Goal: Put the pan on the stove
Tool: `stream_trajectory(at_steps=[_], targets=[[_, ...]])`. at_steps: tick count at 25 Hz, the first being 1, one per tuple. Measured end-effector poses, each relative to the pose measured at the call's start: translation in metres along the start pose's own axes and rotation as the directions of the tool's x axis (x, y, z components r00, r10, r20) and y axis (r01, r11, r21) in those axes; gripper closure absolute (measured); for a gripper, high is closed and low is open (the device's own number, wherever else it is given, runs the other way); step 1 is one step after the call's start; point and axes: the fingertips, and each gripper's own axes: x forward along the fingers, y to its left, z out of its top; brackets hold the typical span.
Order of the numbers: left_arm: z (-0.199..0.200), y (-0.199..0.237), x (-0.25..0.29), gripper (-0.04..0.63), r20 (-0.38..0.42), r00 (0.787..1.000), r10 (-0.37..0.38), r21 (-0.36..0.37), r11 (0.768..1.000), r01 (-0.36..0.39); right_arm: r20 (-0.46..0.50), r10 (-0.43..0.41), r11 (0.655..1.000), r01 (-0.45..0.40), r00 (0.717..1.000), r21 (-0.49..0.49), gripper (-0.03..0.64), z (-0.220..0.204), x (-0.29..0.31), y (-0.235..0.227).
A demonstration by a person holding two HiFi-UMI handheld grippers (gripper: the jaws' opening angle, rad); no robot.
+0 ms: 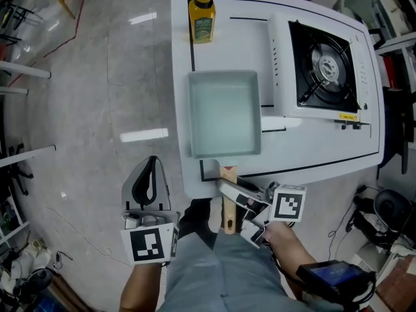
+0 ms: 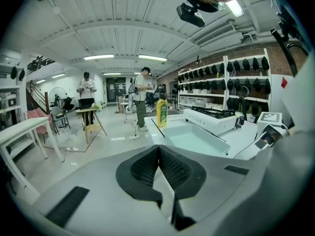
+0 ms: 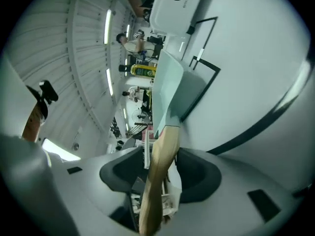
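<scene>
Pan (image 1: 224, 112) handle (image 1: 228, 221) overhangs table (image 1: 312, 143) edge; right gripper (image 1: 227, 190) jaws apart around it.

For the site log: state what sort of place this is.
Probably a workshop or lab: a portable gas stove on a white table, stocked wall shelves, people standing beyond.

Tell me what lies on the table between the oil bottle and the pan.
Nothing but bare white table with a black line marked on it; the head view shows that stretch between the oil bottle and the pan.
</scene>
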Motion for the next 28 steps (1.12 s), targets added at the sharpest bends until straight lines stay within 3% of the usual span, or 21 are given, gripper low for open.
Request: stream_trajectory(at_steps=[6, 11, 20, 28], targets=[[-0.003, 0.005, -0.001, 0.577, -0.007, 1.0, 0.003, -0.021, 1.0, -0.003, 0.048, 0.071, 0.994, -0.075, 0.996, 0.084, 0.4, 0.006, 0.0, 0.001], [0.001, 0.002, -0.003, 0.577, -0.001, 1.0, -0.009, -0.01, 1.0, 0.009, 0.065, 0.084, 0.99, -0.09, 0.994, 0.109, 0.461, 0.006, 0.0, 0.0], [0.017, 0.001, -0.026, 0.577, 0.024, 1.0, -0.009, -0.003, 1.0, 0.009, 0.043, 0.072, 0.997, -0.073, 0.997, 0.039, 0.465, -0.008, -0.003, 0.012], [0.068, 0.007, -0.062, 0.577, 0.129, 0.992, 0.011, -0.004, 1.0, -0.01, 0.057, 0.143, 0.99, -0.143, 0.988, -0.007, 0.465, -0.011, 0.001, 0.08]])
